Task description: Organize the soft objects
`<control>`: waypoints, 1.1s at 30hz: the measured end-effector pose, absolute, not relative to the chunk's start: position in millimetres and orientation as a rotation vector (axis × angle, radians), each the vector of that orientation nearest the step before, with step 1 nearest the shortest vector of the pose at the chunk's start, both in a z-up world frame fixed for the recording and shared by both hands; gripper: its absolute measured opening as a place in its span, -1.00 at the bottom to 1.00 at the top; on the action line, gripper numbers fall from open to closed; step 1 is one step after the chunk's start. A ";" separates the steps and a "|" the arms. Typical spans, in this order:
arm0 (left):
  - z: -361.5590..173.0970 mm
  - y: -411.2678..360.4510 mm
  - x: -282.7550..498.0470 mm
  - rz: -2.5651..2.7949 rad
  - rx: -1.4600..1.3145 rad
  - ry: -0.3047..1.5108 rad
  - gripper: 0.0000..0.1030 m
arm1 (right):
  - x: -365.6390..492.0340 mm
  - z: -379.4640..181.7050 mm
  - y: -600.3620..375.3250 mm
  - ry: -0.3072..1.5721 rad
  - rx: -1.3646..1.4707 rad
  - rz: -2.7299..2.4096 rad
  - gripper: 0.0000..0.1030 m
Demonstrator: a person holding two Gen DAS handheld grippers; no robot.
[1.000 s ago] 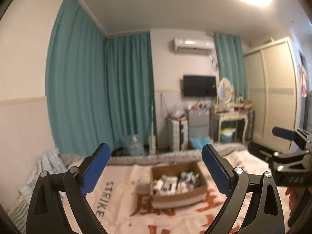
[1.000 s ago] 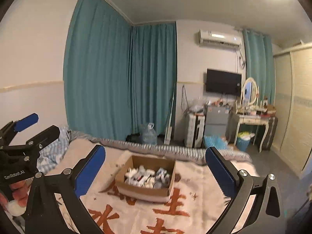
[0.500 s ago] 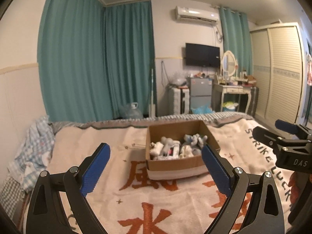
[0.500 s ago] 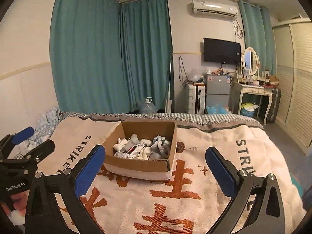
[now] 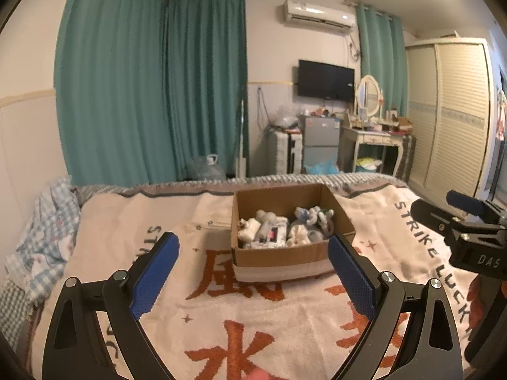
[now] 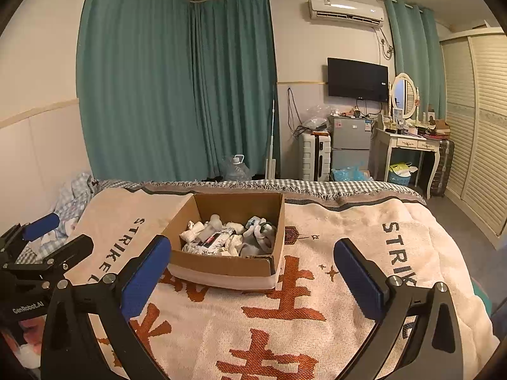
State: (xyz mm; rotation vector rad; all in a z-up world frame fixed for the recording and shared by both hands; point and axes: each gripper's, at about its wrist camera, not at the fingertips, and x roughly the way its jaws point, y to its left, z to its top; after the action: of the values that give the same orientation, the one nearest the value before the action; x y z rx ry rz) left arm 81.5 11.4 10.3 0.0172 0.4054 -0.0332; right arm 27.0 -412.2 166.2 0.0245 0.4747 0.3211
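A brown cardboard box (image 5: 279, 255) sits on a cream blanket (image 5: 253, 323) with orange characters on the bed. It shows in the right wrist view too (image 6: 221, 266). Inside lie several rolled white and grey socks (image 5: 279, 229), also seen in the right wrist view (image 6: 228, 234). My left gripper (image 5: 253, 272) is open and empty, held above the blanket just short of the box. My right gripper (image 6: 252, 272) is open and empty, to the right of the box front. Each gripper shows at the edge of the other's view.
A checked blue cloth (image 5: 44, 234) lies bunched at the bed's left edge by the wall. Beyond the bed foot stand teal curtains (image 6: 177, 88), a water jug (image 6: 236, 167), a small fridge (image 6: 350, 142), a dressing table (image 6: 408, 145) and a wardrobe (image 6: 481, 126).
Both views have tilted down and drawn closer to the bed. The box now sits larger and nearer between the fingers. Both grippers stay open.
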 end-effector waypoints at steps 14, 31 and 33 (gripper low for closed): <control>8.1 8.6 83.7 -0.034 0.032 0.421 0.87 | 28.9 159.4 -409.6 0.489 0.014 0.315 1.00; 10.3 3.0 81.2 -0.012 0.053 0.406 0.87 | 28.4 159.4 -412.2 0.486 0.037 0.322 1.00; 10.5 2.0 80.5 -0.008 0.061 0.404 0.87 | 28.4 159.2 -412.1 0.486 0.037 0.320 1.00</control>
State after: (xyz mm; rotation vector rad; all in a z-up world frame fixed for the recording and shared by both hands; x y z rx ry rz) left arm 80.5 2.0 10.5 0.0612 0.4045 -0.0076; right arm 28.4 -412.1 159.2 0.0373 0.4856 0.3195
